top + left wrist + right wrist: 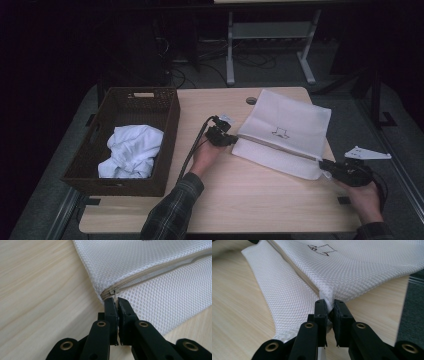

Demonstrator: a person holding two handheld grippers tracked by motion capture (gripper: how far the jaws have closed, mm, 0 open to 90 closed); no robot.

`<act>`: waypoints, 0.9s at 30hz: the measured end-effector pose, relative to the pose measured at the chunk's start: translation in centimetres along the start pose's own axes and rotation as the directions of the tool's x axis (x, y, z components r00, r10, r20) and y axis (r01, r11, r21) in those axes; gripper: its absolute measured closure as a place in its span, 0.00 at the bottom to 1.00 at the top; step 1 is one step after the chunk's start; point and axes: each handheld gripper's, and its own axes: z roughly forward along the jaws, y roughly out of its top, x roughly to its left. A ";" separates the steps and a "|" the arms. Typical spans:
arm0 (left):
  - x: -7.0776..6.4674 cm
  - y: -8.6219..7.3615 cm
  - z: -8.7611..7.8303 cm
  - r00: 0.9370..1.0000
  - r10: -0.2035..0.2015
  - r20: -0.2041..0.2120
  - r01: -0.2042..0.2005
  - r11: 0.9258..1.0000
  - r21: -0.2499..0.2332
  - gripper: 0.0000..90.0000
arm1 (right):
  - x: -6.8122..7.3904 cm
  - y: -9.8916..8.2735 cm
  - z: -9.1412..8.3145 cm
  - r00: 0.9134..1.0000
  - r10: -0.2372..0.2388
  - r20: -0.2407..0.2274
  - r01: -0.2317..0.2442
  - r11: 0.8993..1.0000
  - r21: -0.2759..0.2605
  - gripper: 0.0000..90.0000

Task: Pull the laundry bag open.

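A white mesh laundry bag [285,131] lies flat on the wooden table [250,200], at about two o'clock from the table's middle in the high view, with a small dark arrow drawn on its upper face. The left gripper [231,140] sits at the bag's nine o'clock end; in the left gripper view its jaws are clenched on the small metal zipper pull [115,293], which stands at the very end of the grey zipper [160,267]. From there the zipper runs off toward two o'clock with its teeth meshed, so the bag looks fully closed, or nearly so. The right gripper [327,165] is at the bag's four o'clock corner, and the right gripper view shows its jaws pinched on a bunched fold of mesh [329,296] beside the zipper's far end, apparently to anchor the bag against a pull. Judging from this, the grips are set and the unzipping itself has not begun: the pull has yet to travel the length of the zipper toward the right gripper. At nine o'clock on the table stands a dark wicker basket [170,145] holding a crumpled white garment [131,150], untouched and well apart from the bag; it is probably what goes in once the bag is open, so opening, loading and closing are all left.
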 end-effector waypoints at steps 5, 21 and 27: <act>0.0 0.7 1.1 1.000 0.004 0.003 -0.004 1.000 0.007 0.96 | -0.7 -0.4 0.0 1.000 0.014 0.017 -0.014 1.000 0.001 0.89; 0.2 -0.1 0.5 0.999 -0.026 0.034 0.026 1.000 -0.007 0.50 | -0.1 -0.5 0.8 1.000 0.027 -0.003 -0.026 0.999 0.034 0.44; -0.2 -0.6 -0.5 0.999 -0.032 0.030 0.032 0.999 -0.020 0.38 | 1.4 0.0 1.3 1.000 -0.023 -0.012 0.023 0.999 0.049 0.29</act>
